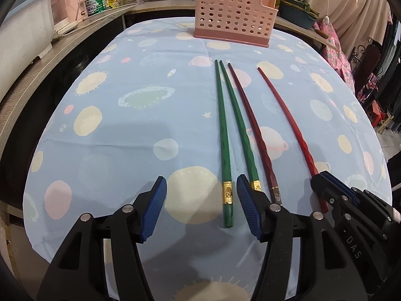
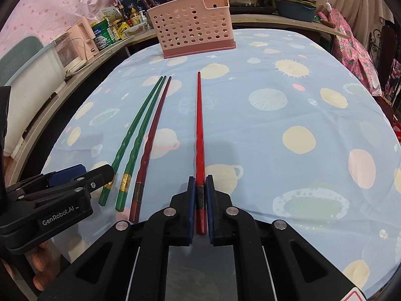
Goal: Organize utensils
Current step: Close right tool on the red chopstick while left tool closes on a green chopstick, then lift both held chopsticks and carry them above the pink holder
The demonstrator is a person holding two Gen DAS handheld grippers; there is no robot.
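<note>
Your right gripper [image 2: 200, 183] is clamped on the red chopstick [image 2: 199, 125] lying on the bench [image 2: 275, 138]. Your left gripper [image 1: 200, 190], marked "GenRobot.AI", has its fingers apart around a green chopstick [image 1: 224, 138], not pressing it. The pink holder [image 1: 233, 12] stands at the far end.

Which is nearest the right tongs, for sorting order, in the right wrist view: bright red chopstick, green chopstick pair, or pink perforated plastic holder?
1. Bright red chopstick, clamped between the right tongs.
2. Green chopstick pair, flat on the cloth, left.
3. Pink perforated plastic holder, upright at the far edge.
</note>
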